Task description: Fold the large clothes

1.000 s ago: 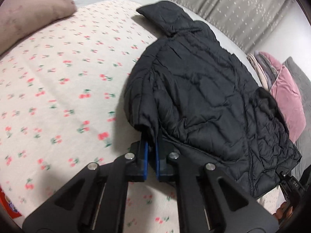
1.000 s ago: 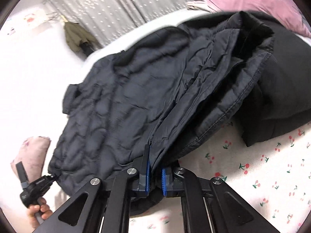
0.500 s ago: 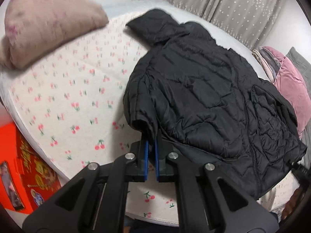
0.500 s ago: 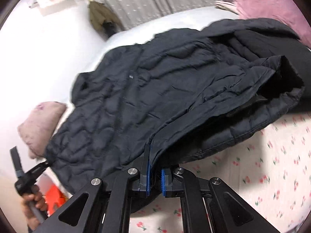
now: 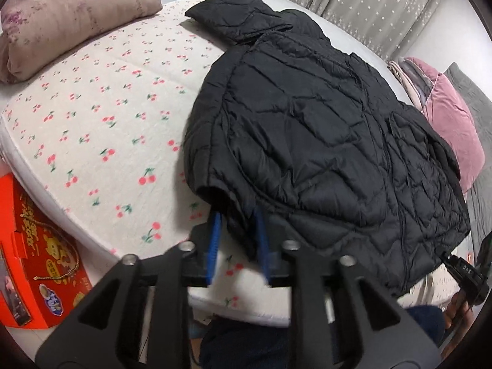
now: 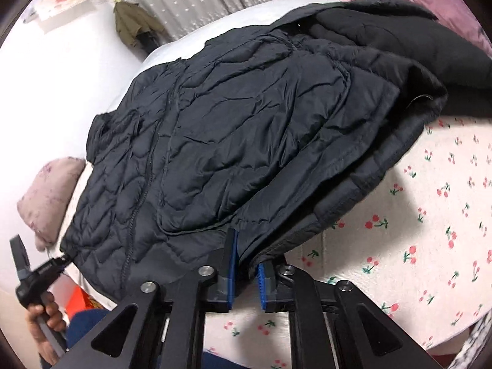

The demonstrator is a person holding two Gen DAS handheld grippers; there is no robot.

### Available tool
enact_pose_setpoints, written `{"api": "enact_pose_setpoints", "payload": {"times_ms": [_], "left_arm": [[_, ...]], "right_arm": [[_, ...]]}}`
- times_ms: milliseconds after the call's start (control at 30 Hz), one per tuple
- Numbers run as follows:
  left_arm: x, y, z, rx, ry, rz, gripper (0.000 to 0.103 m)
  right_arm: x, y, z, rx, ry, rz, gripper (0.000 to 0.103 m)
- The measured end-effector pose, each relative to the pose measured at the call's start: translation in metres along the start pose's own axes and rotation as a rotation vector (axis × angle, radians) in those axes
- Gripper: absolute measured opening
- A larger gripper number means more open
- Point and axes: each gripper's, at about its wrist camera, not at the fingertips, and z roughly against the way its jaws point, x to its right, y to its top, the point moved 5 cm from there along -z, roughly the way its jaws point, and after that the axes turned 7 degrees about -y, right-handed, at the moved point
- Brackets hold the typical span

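On the bed (image 5: 92, 117), the jacket (image 5: 307, 141) lies at the near edge; both grippers (image 5: 238, 240) (image 6: 246, 264) are opening, hem loose between the fingers. It could slide off.

Soft, even indoor light fills both fisheye views, casting only faint shadows beneath the black quilted puffer jacket (image 5: 307, 141) on the cherry-print bed sheet (image 5: 101, 117). Straight lines bow toward dark circular corners. The white wall (image 6: 70, 46) glares overexposed in the right view, and the near black tool (image 5: 236, 240) is motion-blurred in the left.
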Motion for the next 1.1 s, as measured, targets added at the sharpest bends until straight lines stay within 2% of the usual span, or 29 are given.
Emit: {"api": "enact_pose_setpoints", "payload": {"times_ms": [100,200,267,333,367,400,467,533,600,667,767,833,900,967,1033,1100], "left_arm": [[-0.009,-0.005,0.010,0.000,0.009,0.021,0.056],[-0.008,-0.003,0.020,0.025,0.042,0.027,0.060],[0.002,0.004,0.021,0.033,0.032,0.025,0.063],[0.016,0.014,0.018,0.044,0.011,0.008,0.067],[0.026,0.022,0.015,0.057,0.001,-0.011,0.069],[0.038,0.031,0.010,0.065,-0.001,-0.035,0.072],[0.061,0.046,-0.006,0.060,-0.034,-0.092,0.076],[0.081,0.059,-0.032,0.009,-0.070,-0.140,0.076],[0.096,0.068,-0.062,-0.034,-0.064,-0.165,0.076],[0.104,0.072,-0.090,-0.073,-0.055,-0.182,0.076],[0.103,0.070,-0.118,-0.093,0.017,-0.200,0.076],[0.103,0.066,-0.118,-0.073,0.019,-0.222,0.077],[0.100,0.061,-0.116,-0.073,0.025,-0.248,0.077],[0.093,0.059,-0.111,-0.079,0.030,-0.245,0.077],[0.084,0.059,-0.102,-0.079,0.029,-0.220,0.077],[0.077,0.065,-0.093,-0.075,0.014,-0.184,0.077]], "right_arm": [[0.010,-0.007,0.017,-0.012,-0.031,0.048,0.025],[0.024,-0.011,0.044,0.051,-0.065,0.049,0.028],[0.035,-0.005,0.069,0.131,-0.104,0.067,0.038],[0.045,0.005,0.086,0.195,-0.105,0.049,0.084],[0.049,0.012,0.091,0.229,-0.097,0.038,0.087],[0.055,0.022,0.094,0.260,-0.107,0.026,0.087],[0.063,0.039,0.089,0.257,-0.162,0.027,0.087],[0.063,0.058,0.083,0.265,-0.187,0.045,0.087],[0.058,0.080,0.075,0.272,-0.153,0.071,0.087],[0.059,0.105,0.057,0.243,-0.120,0.051,0.087],[0.047,0.128,0.019,0.170,-0.084,0.050,0.087],[0.028,0.126,-0.013,0.107,-0.057,0.130,0.087],[0.021,0.111,-0.051,-0.021,-0.127,0.192,0.087],[0.024,0.091,-0.072,-0.111,-0.156,0.206,0.087],[0.024,0.077,-0.067,-0.096,-0.166,0.237,0.087],[0.025,0.067,-0.055,-0.121,-0.156,0.262,0.087]]}}
